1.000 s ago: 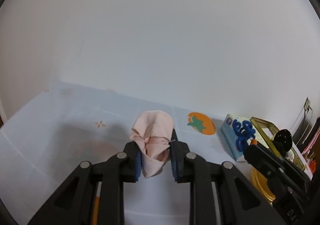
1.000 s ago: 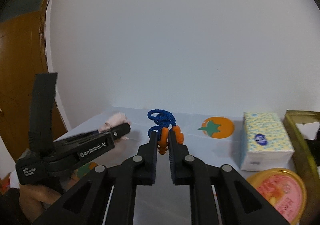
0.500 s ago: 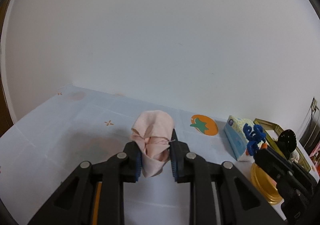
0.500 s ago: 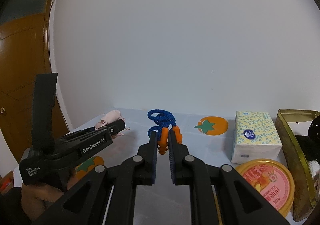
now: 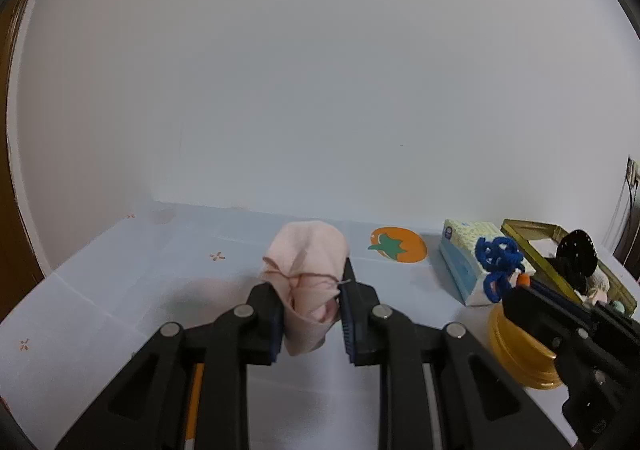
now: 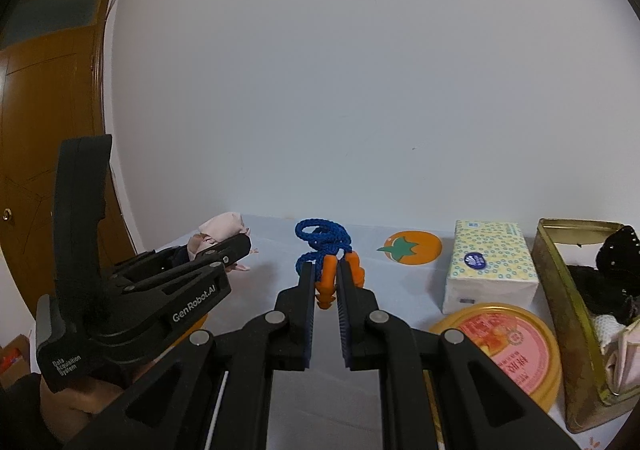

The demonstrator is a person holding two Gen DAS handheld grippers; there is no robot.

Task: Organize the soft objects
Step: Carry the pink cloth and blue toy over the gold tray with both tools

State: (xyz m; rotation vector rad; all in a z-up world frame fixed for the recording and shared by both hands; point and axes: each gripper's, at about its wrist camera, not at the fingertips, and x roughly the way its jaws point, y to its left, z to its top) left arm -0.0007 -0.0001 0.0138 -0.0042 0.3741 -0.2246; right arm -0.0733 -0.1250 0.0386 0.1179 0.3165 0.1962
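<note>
The left gripper [image 5: 312,314] has its fingers clamped on a bunched pale pink cloth bundle [image 5: 306,278], which sits lifted above the pale blue worktop [image 5: 120,282] at lower centre of the left wrist view. To the left of the bundle the worktop runs bare to its left edge at the middle left of the frame, and back to the white wall [image 5: 320,90] along the line across the middle of the frame; only small orange flower prints mark that stretch.

The right gripper [image 6: 325,286] has its fingers closed on an orange ridged soft toy with a blue braided cord [image 6: 326,246], the cord looping up above the fingertips at centre frame, clear of the worktop. In the right wrist view the left gripper lies at the lower left, near the worktop's left edge with a brown wooden door [image 6: 44,110] beyond.

The right side of both views is crowded. An orange tomato-shaped mat [image 6: 412,248] lies flat near the back wall. Beside it to the right stands a white tissue pack with green dots [image 6: 490,264], and just in front of that a round yellow tin with a pink lid [image 6: 504,342]. At the far right edge a gold rectangular metal tin [image 6: 572,302] stands open, holding dark and pale fabric pieces. Between the toy and the tissue pack lies a strip of bare worktop.
</note>
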